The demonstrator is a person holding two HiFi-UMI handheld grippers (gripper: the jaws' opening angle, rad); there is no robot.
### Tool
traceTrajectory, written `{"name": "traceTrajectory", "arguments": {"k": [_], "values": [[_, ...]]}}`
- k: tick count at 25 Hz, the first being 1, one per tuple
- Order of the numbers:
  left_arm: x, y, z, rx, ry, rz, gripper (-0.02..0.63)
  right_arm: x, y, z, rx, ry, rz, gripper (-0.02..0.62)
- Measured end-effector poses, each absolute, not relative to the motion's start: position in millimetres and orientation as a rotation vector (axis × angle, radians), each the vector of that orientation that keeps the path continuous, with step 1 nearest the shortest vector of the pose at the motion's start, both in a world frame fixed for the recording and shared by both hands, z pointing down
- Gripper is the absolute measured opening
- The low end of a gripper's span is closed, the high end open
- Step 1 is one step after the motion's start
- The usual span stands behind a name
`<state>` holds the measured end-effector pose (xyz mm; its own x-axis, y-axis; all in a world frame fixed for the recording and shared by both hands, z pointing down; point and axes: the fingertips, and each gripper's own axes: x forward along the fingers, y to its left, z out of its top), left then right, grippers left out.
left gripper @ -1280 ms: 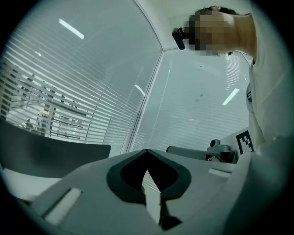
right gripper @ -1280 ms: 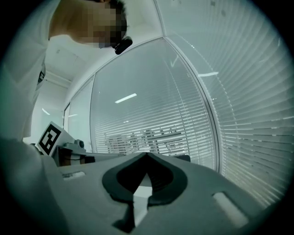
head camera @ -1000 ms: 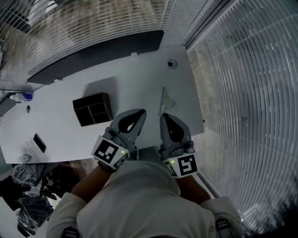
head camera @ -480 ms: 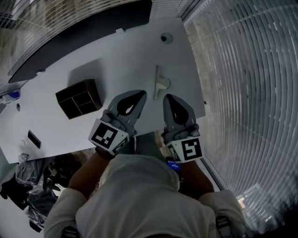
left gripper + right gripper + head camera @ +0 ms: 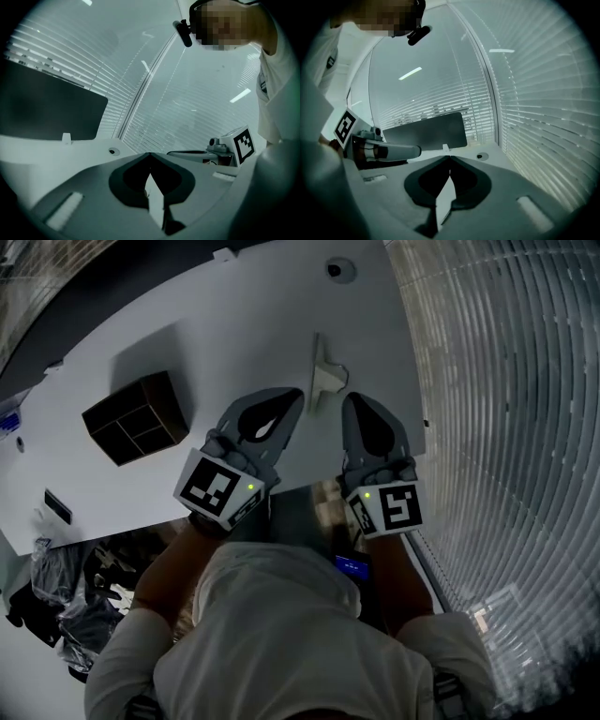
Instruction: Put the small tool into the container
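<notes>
Head view: a white table [image 5: 234,324] is seen from steeply above, with both grippers held over its near edge, side by side and pointing away from the person. The left gripper [image 5: 292,396] is seen in the left gripper view [image 5: 150,155] with its jaws pressed together at the tips and nothing caught between them; only pale table surface is seen through the dark opening behind the tips. The right gripper [image 5: 353,399] is likewise closed and empty in the right gripper view [image 5: 450,160]. The small tool [image 5: 324,377], a white piece with a long thin part, is lying on the table just beyond the two gripper tips and between them, near the table's right edge. It appears to lie just clear of the right gripper's tip, though contact cannot be ruled out from this angle. The container [image 5: 131,418], a dark box divided into compartments, is set on the table to the left, well apart from the tool. A round grommet [image 5: 339,270] is set into the table's far right corner.
</notes>
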<state>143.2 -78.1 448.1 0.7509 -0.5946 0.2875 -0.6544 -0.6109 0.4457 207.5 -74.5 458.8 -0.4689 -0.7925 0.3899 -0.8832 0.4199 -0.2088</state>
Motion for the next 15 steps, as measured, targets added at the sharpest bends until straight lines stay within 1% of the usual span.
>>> {"name": "traceTrajectory", "arguments": {"k": [6, 8, 15], "values": [[149.7, -81.1, 479.0, 2.383, -0.917, 0.185, 0.003, 213.9, -78.4, 487.4, 1.472, -2.419, 0.613, 0.003], [151.5, -81.0, 489.5, 2.375, -0.905, 0.199, 0.003, 215.4, -79.1, 497.5, 1.472, -2.405, 0.631, 0.019], [153.5, -81.3, 518.2, 2.348, -0.896, 0.24, 0.003, 220.8, -78.5, 531.1, 1.469, -2.347, 0.68, 0.037]]}}
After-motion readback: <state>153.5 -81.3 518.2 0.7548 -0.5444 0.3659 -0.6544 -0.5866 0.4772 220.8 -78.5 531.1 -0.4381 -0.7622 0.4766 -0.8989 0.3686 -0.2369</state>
